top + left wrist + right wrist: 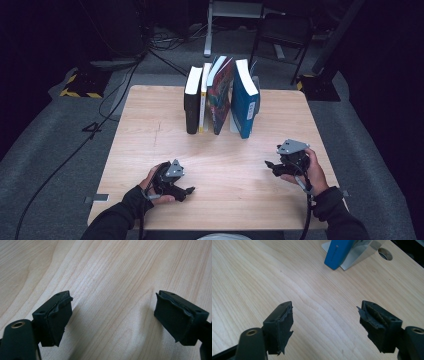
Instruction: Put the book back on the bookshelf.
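1. As seen from the high view, the left gripper (186,190) rests low over the table (150,125) at 7 o'clock, and the right gripper (270,165) sits at 4 o'clock. Four books stand upright in a row at 12 o'clock: a black book (192,102), a yellow-spined book (204,100), a red book (220,97) and a blue book (244,100), the last leaning on a metal bookend (256,95).
2. In the left gripper view, the jaws stand released, wide apart, over bare wood.
3. In the right gripper view, the jaws stand released with nothing between them. The blue book (339,252) and the bookend (359,255) lie at 1 o'clock, well apart from the pads.
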### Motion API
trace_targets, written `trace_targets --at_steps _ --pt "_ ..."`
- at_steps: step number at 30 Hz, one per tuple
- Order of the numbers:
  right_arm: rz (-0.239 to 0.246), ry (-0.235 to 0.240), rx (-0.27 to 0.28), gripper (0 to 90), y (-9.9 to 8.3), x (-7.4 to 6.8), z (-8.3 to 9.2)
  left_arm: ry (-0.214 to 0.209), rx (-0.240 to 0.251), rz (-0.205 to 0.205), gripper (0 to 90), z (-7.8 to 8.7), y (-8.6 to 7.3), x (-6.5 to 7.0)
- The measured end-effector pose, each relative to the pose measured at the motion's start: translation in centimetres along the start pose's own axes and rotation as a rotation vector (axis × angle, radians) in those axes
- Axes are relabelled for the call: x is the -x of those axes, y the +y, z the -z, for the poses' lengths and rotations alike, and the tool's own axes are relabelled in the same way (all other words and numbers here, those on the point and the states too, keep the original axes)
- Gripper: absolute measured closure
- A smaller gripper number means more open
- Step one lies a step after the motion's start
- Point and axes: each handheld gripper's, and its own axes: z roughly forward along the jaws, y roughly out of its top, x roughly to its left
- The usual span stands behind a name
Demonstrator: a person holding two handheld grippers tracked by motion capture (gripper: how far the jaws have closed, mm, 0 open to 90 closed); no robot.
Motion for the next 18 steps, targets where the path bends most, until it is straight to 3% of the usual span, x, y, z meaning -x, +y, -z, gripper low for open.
trace_targets --at_steps 12,18 --pt "0.024 -0.008 -0.029 25.4 -3.0 -0.6 1.4 0.002 -0.001 0.0 14.6 0.0 0.0 0.0" --pt "0.029 0.01 -0.031 25.6 -5.0 -0.8 1.8 0.006 0.0 0.006 14.6 0.0 0.0 0.1"
